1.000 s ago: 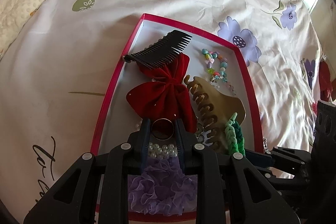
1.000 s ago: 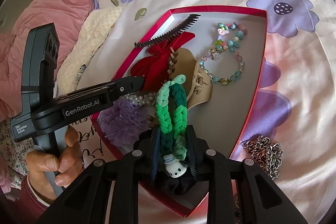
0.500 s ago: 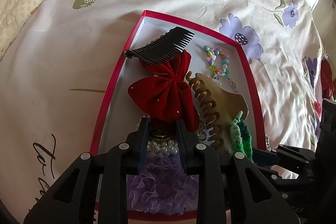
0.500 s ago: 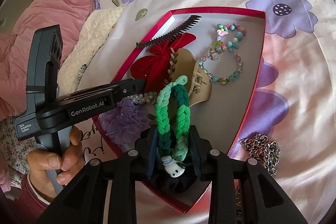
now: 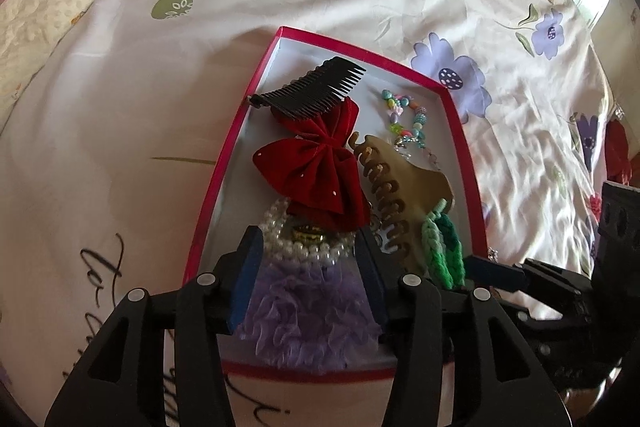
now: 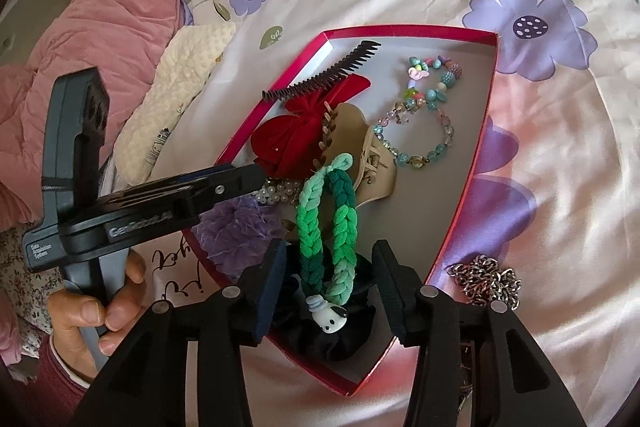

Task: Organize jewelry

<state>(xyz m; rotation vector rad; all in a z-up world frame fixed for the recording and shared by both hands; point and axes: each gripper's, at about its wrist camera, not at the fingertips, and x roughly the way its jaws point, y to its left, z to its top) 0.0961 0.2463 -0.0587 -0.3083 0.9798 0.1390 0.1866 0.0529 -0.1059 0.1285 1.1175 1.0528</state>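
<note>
A red-rimmed box (image 5: 224, 163) lies on the flowered bedsheet. My left gripper (image 5: 308, 247) hangs over its near end with its jaws opening. A pearl bracelet (image 5: 304, 249) and a gold ring (image 5: 308, 233) lie loose between its fingers, above a purple scrunchie (image 5: 308, 311). My right gripper (image 6: 330, 255) is also opening. The green braided hair tie (image 6: 332, 219) with a white charm (image 6: 330, 319) rests between its pads, untouched, on a black scrunchie (image 6: 332, 343).
The box (image 6: 480, 131) also holds a black comb (image 5: 312, 91), a red bow (image 5: 312, 171), a beige claw clip (image 5: 400, 187) and beaded bracelets (image 6: 424, 123). A metal chain (image 6: 488, 279) lies outside its right rim. A hand (image 6: 88, 311) grips the left handle.
Both pairs of jaws have spread apart. The ring has sunk from between the left fingers onto the pearls. The green tie now lies free between the right fingers.
</note>
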